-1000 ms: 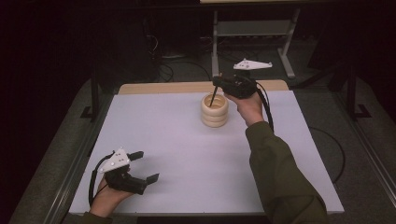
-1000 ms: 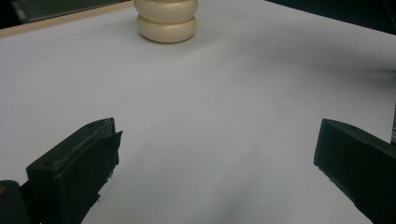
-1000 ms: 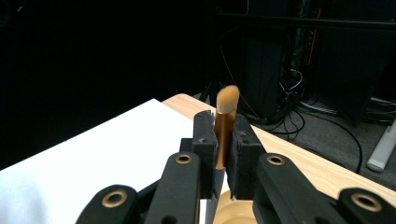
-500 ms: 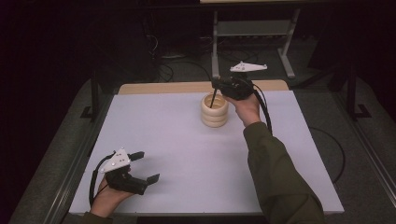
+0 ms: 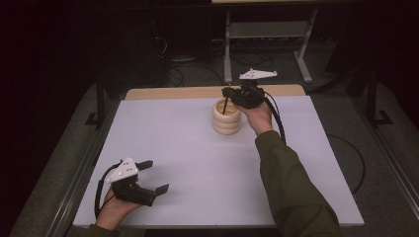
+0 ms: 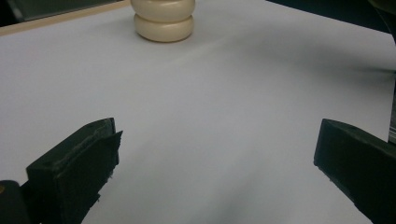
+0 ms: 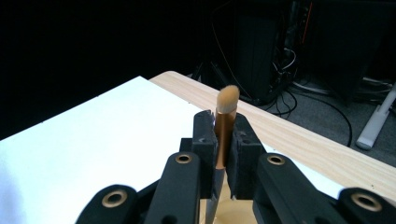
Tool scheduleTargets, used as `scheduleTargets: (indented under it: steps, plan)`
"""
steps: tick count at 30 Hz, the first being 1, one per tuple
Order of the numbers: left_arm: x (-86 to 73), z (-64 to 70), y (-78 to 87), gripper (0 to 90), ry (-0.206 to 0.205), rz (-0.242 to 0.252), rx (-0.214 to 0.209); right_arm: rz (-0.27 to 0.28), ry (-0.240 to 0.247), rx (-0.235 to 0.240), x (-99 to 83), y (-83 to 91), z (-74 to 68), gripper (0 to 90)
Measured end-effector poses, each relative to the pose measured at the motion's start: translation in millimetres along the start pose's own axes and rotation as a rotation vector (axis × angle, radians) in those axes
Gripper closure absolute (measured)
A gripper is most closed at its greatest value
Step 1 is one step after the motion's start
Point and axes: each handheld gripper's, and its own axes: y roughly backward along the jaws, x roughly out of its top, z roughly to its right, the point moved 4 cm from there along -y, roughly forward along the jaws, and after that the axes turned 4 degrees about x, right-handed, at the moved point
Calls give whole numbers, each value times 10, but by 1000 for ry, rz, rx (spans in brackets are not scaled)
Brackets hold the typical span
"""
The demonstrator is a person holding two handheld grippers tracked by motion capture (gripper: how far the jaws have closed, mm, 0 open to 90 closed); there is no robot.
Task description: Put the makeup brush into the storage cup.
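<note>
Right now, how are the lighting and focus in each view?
High view: the white table is evenly lit, the surroundings dark. Left gripper view: a soft shadow at right, the cream holder slightly blurred. Right gripper view: the brush sharp against a black background.

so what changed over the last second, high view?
Little. The right gripper, shut on the brush, has edged slightly toward the far edge of the table and stays over the cream holder, with the brush's lower end pointing down into its opening. Nothing was grabbed or released. The left gripper stays open near the front left; the holder hasn't moved.
</note>
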Motion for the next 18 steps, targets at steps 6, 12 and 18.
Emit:
scheduleTargets:
  steps: [6, 12, 18]
  plan:
    - [-3, 7, -10, 0, 7, 2, 0, -25, -4, -5, -85, -44, 19, 822]
    - [-4, 4, -3, 0, 6, -4, 2, -39, -6, -13, -134, -70, 52, 821]
    - [-2, 6, -5, 0, 5, -3, 0, -36, -11, -17, -140, -74, 77, 717]
